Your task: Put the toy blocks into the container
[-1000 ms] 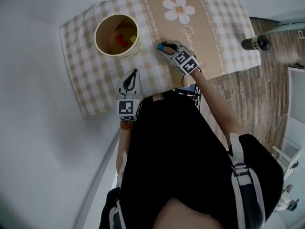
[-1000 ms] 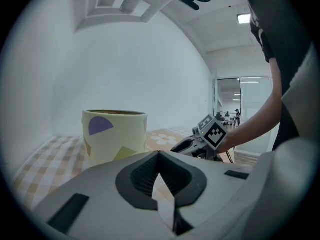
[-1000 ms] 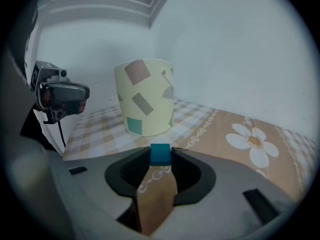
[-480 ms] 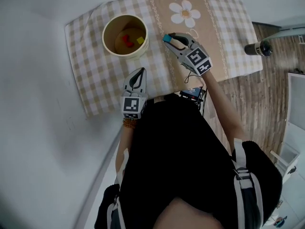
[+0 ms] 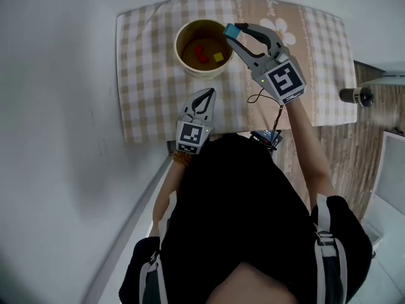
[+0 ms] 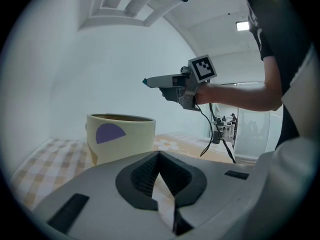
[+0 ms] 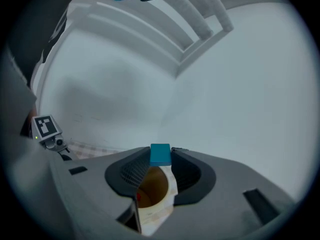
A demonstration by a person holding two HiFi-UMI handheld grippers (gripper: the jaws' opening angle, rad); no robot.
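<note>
A cream round container [image 5: 183, 61] stands on the checked tablecloth [image 5: 145, 75], with a red block [image 5: 200, 52] and a yellow block [image 5: 219, 57] inside. My right gripper [image 5: 237, 31] is shut on a blue block [image 5: 234, 30] and hangs above the container's right rim. In the right gripper view the blue block [image 7: 160, 154] sits between the jaw tips, and the container's mouth [image 7: 152, 189] shows below. My left gripper [image 5: 207, 95] rests shut and empty near the table's front edge. The left gripper view shows the container [image 6: 122, 136] ahead and the right gripper [image 6: 146, 82] high above it.
The tablecloth has a beige band with a daisy print [image 5: 281, 33] right of the container. A dark bottle [image 5: 354, 95] stands on the wooden floor to the right. A white wall runs along the left side. A cable [image 5: 269, 116] hangs from the right gripper.
My right gripper has risen from the tablecloth with the blue block and moved left toward the container's rim. The left gripper has hardly moved.
</note>
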